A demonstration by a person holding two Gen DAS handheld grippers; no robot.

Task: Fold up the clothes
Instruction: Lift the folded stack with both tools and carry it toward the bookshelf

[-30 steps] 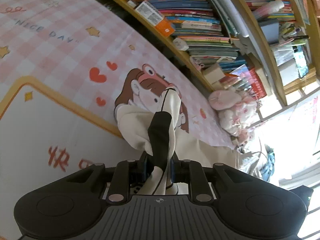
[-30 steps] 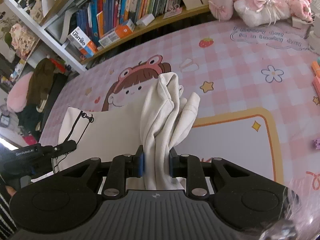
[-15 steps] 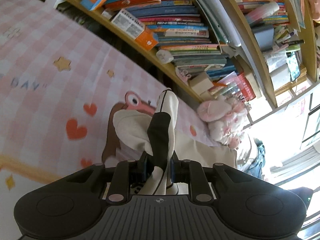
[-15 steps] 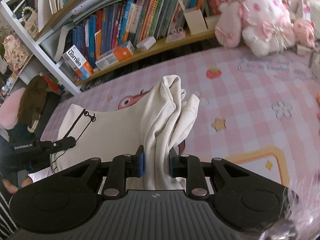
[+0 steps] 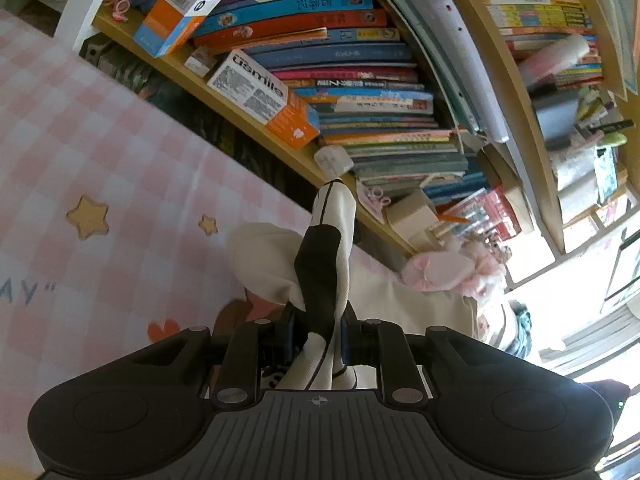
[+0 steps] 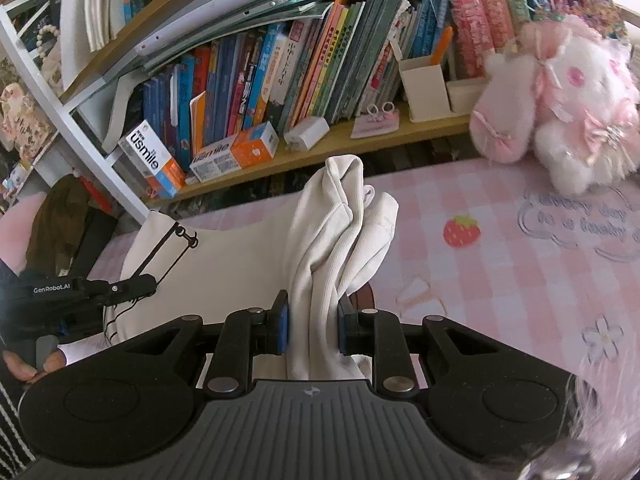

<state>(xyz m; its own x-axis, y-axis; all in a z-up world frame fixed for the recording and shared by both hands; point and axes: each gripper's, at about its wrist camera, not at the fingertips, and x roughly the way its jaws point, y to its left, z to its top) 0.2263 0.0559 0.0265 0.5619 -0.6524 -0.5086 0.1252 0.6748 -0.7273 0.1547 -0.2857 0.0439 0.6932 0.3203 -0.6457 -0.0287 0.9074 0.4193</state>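
Pink checked mat with strawberry and star prints as work surface, wooden bookshelf packed with books at 12 o'clock in both wrist views. Orange-and-white usmile box on shelf edge, small white charger block just beside it at 3 o'clock. Pink-and-white plush toy at 2 o'clock on mat in right wrist view.

Right gripper: jaws clamped on bunched cream fabric of garment, blue pads pressing both sides, folds standing up at 12 o'clock. Remainder of garment spread flat toward 9 o'clock, black line print visible near far corner.

Left gripper: jaws clamped on cream-and-black portion of same garment, fabric rising between fingers toward 12 o'clock, loose cream fold draped at 10 o'clock. Seen also at 9 o'clock in right wrist view, gripping garment edge, with fingers of person's hand at its handle.
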